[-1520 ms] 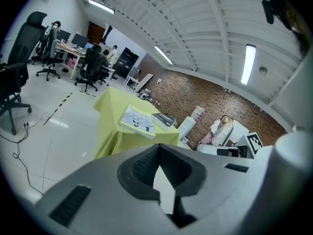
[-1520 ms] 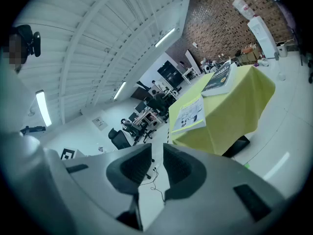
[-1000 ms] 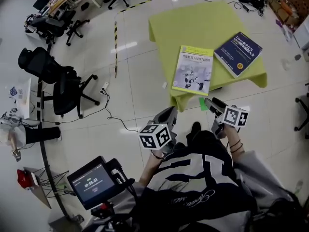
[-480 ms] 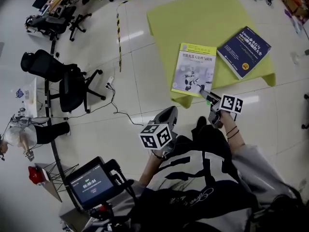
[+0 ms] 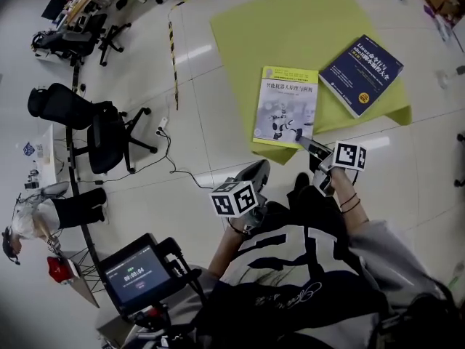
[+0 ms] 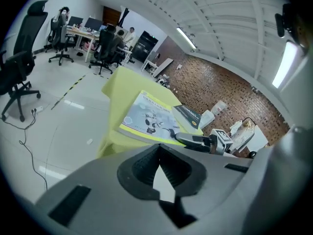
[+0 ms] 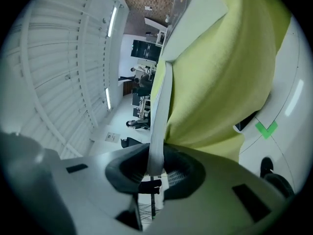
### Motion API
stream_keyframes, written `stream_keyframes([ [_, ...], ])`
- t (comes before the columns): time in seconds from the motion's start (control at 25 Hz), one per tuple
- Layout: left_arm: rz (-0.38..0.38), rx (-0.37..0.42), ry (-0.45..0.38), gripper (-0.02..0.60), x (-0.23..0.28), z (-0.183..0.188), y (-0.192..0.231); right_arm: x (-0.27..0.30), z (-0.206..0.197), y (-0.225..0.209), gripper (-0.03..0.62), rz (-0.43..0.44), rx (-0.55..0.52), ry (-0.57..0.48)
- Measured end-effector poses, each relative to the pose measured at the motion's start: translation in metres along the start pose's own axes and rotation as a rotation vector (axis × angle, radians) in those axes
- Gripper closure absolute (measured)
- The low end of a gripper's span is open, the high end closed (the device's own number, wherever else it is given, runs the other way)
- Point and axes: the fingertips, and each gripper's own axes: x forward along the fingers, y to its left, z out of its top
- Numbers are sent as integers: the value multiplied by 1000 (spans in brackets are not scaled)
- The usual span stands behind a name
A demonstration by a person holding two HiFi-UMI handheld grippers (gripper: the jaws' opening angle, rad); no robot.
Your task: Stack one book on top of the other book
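Pale tiled office floor with swivel chairs at the left carries one low bench (image 5: 290, 27) under a yellow-green cloth.

Two books lie flat on the bench, apart from each other. The white book (image 5: 285, 106) sits at the near edge, close to the near corner, with its long axis running from that edge toward the far side. The blue book (image 5: 362, 75) lies to its right and a little farther off, turned at a slant by the right corner.

Two tools are in play. The right tool (image 5: 309, 145) is at the white book's near right corner, roughly in line with the book's long axis. Its jaws have just been closing, and the book's thin edge stands between the pads; they seem to press on it, though the wide-angle view makes contact hard to confirm. The left tool (image 5: 256, 171) hangs short of the bench, jaws together and empty.

The right hand is the nearer one. The blue book lies rightward and away from its grip, so I judge that the white book would have to travel that way.
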Motion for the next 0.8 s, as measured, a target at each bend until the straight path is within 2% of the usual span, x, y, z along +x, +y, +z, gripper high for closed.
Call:
stream_keyframes([
  [0.2, -52, -62, 44, 575, 12, -5, 1, -7, 3, 14, 520, -52, -26, 22],
  [0.44, -57, -51, 60, 575, 13, -9, -1, -18, -6, 4, 517, -150, 8, 25],
  [0.72, -60, -61, 59, 574, 14, -10, 4, -29, -11, 7, 520, -153, 43, -1],
  [0.8, -95, -77, 63, 528, 14, -11, 3, -34, -16, 11, 522, -137, 49, -12],
])
